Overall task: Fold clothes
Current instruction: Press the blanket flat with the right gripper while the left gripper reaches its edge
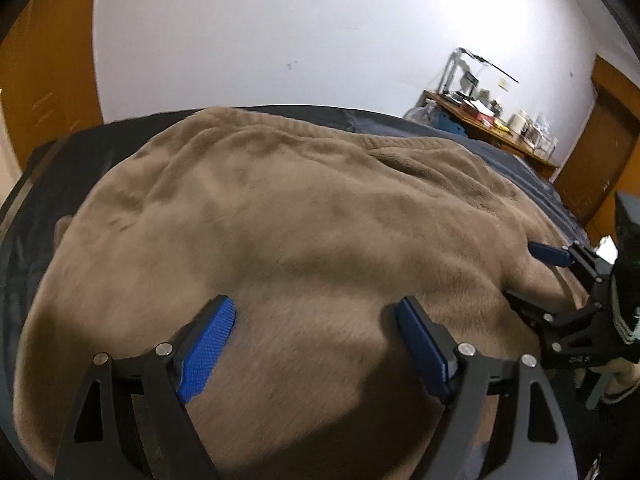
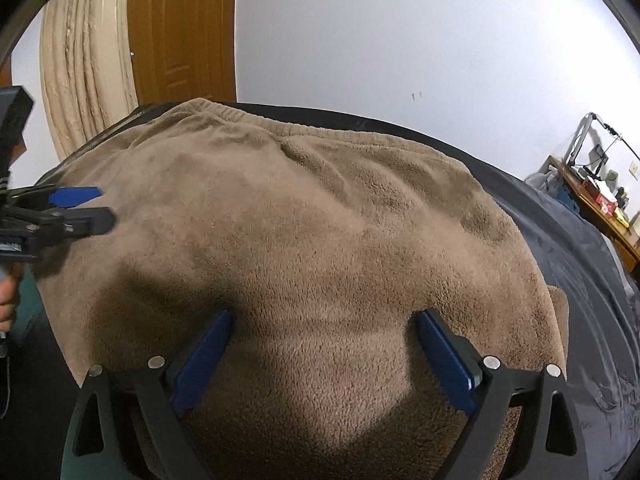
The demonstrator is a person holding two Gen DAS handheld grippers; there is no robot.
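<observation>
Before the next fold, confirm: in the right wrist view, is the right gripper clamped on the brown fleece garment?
No: the right gripper stands wide open over the brown fleece garment, its blue pads far apart and pinching no fabric.

Bedroom: bed (image 2: 580,240) (dark sheet), curtain (image 2: 84,60).

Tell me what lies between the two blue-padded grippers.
Only bare brown fleece garment. In the right wrist view, nothing else sits between the left gripper and the right gripper; both are open.
</observation>
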